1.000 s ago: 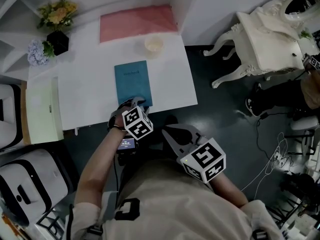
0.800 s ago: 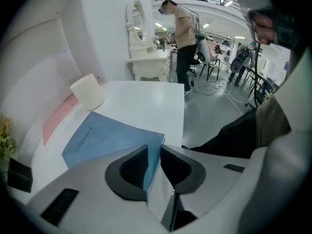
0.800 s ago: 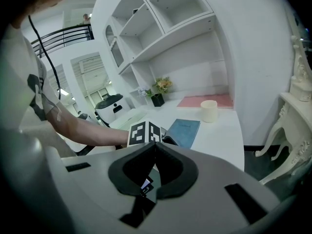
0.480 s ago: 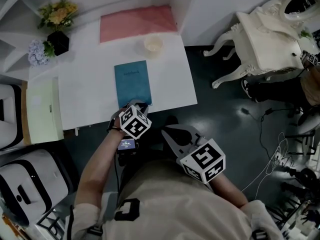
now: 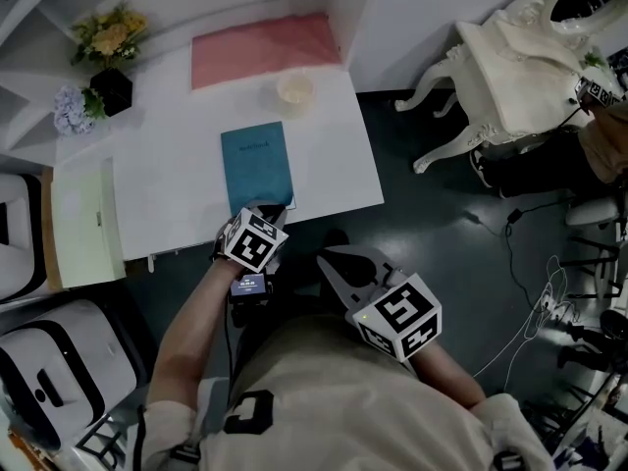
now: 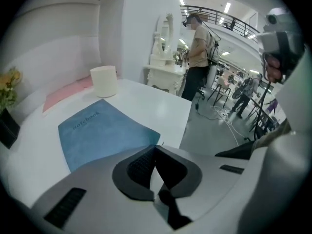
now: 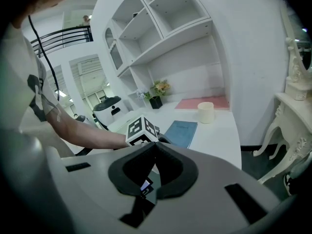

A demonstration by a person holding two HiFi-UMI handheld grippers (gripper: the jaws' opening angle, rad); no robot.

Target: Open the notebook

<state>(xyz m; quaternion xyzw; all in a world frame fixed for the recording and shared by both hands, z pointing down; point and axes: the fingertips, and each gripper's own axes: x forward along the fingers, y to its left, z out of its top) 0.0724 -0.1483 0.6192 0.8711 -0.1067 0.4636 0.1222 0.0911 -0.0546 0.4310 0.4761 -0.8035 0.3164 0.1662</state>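
Since the earlier frame the left gripper (image 5: 267, 207) has rolled over at the near edge of the counter (image 5: 167, 189), its marker cube now showing a different face, and its fingers have just been closing. In the left gripper view they are pressed together, tip to tip, right at the near right corner of the notebook (image 5: 257, 160). We cannot tell whether a sliver of the cover is caught between them.

The blue notebook lies flat and closed at the middle of the counter, its near edge close to the counter's front edge, well apart from the cup (image 5: 294, 91) behind it. The right gripper (image 5: 327, 258) hangs off the counter, its fingers likewise pressed together on nothing.

We judge the notebook light, with a thin, matte, somewhat flexible cover that will bend rather than swing stiffly. The free corner or the long right edge looks the best place to take hold of the cover alone. The book may slide on the smooth white top.
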